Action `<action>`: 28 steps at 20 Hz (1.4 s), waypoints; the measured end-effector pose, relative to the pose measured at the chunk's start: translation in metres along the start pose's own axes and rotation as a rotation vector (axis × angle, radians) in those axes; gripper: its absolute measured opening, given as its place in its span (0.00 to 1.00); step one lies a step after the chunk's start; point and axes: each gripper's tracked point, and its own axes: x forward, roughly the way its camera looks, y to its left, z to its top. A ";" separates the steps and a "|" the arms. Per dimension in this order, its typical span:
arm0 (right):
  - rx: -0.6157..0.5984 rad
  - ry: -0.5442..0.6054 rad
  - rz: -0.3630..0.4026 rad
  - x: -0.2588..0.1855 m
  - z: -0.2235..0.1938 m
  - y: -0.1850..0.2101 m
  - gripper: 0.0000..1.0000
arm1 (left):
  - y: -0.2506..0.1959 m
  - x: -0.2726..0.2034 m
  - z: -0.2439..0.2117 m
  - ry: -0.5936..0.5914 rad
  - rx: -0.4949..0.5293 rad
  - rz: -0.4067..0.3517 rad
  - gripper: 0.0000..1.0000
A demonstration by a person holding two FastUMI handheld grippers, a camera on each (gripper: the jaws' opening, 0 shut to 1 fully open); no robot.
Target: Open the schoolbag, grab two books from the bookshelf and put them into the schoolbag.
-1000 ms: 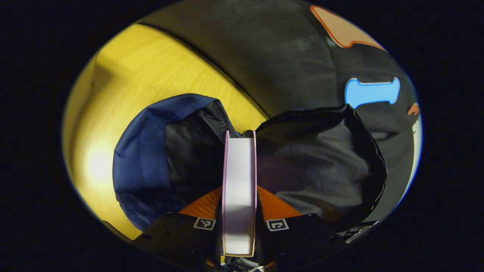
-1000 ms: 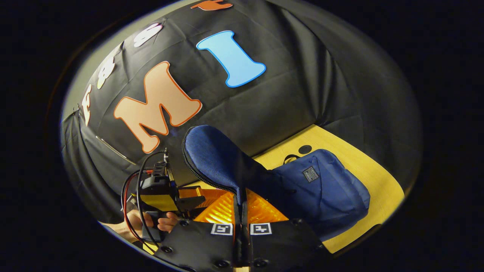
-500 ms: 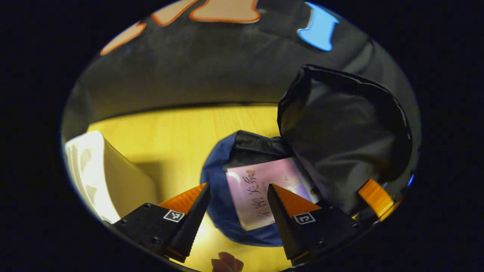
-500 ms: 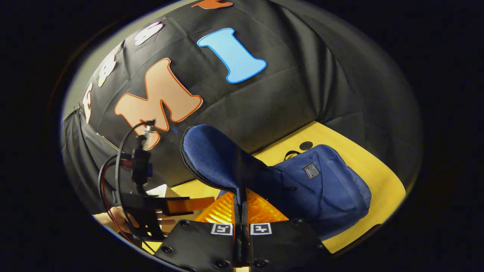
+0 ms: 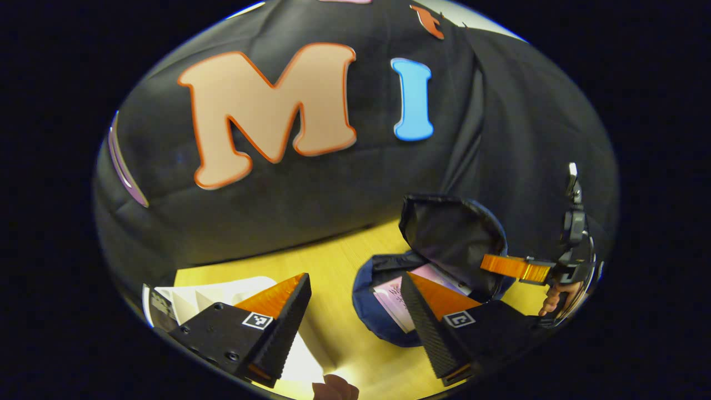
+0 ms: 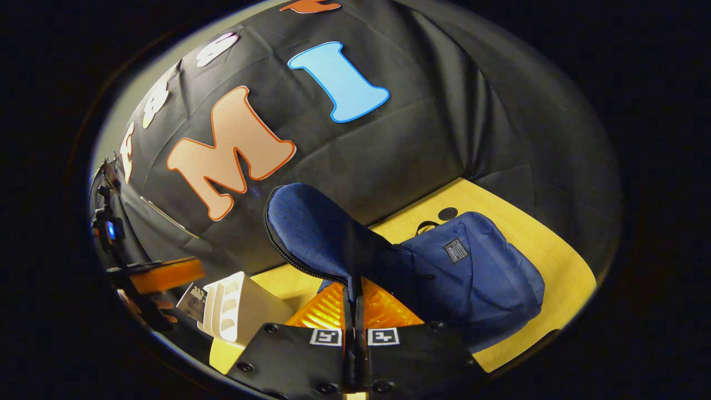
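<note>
on table (image 5: 333, 266), right claw (image 6: 353, 289) pinches schoolbag (image 6: 472, 272) flap up.

My left gripper (image 5: 355, 311) hangs with fingers spread wide, nothing between them. My right gripper (image 6: 353, 297) has its fingers pinched together on the schoolbag flap (image 6: 311, 233); from the left gripper view it sits at four o'clock.

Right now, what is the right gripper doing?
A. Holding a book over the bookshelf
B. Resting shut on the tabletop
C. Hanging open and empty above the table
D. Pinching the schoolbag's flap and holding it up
D: in the right gripper view the right gripper is shut on the edge of the blue flap, which stands raised above the schoolbag, keeping the bag open.
</note>
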 end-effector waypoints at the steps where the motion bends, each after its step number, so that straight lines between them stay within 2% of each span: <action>1: -0.004 0.000 -0.002 0.000 0.001 0.000 0.04 | 0.015 -0.014 0.010 -0.027 -0.014 0.018 0.98; 2: -0.006 -0.001 -0.004 0.000 0.001 0.000 0.03 | 0.029 -0.027 0.019 -0.052 -0.028 0.036 1.00; 3: -0.008 -0.001 -0.006 0.000 0.001 0.000 0.04 | 0.046 -0.039 0.025 -0.072 -0.041 0.061 0.97; 6: -0.008 -0.006 -0.013 -0.001 0.003 0.001 0.03 | 0.102 -0.072 0.033 -0.118 -0.063 0.142 0.97; 7: -0.007 -0.006 -0.014 -0.001 0.003 0.000 0.03 | 0.127 -0.084 0.033 -0.130 -0.071 0.171 0.93; 8: -0.009 0.000 -0.014 0.000 0.002 0.000 0.03 | 0.146 -0.090 0.033 -0.140 -0.075 0.186 0.97; 13: -0.018 0.006 -0.021 -0.002 0.002 0.001 0.04 | 0.229 -0.122 0.011 -0.110 -0.071 0.279 0.97; 19: -0.017 0.009 -0.045 -0.005 0.002 -0.001 0.03 | 0.315 -0.124 -0.065 0.035 -0.188 0.332 0.96; 22: -0.003 0.009 -0.055 -0.005 0.002 -0.001 0.04 | 0.334 -0.105 -0.096 0.125 -0.257 0.318 0.94; 28: -0.008 0.010 -0.069 -0.009 0.003 -0.002 0.03 | 0.341 -0.078 -0.152 0.337 -0.331 0.300 0.94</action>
